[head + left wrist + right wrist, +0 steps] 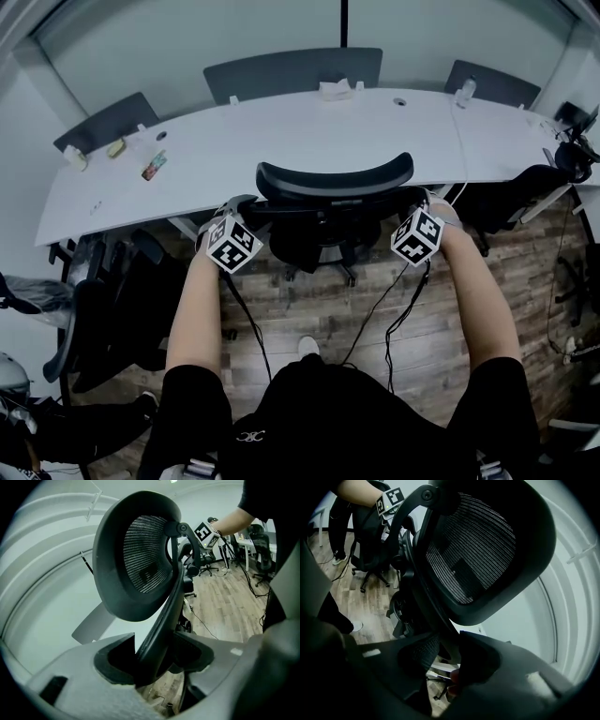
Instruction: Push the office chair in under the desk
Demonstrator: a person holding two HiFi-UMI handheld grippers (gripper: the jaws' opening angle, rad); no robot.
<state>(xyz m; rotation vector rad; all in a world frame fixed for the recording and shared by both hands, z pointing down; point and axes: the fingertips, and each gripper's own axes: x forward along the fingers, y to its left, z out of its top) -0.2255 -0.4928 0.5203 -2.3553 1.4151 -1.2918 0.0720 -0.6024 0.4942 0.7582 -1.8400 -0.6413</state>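
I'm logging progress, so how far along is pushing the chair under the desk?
Done: the left gripper and right gripper grip the chair by its back frame. In hand: it faces the desk edge. To do: its wheeled base shows on the floor on the near side, so it probably needs pushing further in.

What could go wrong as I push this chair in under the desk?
1. The left gripper and right gripper pinch only thin frame bars of the chair, so it may swivel or slip free.
2. Its tall back could knock the desk edge.
3. The hanging cables might catch underfoot.
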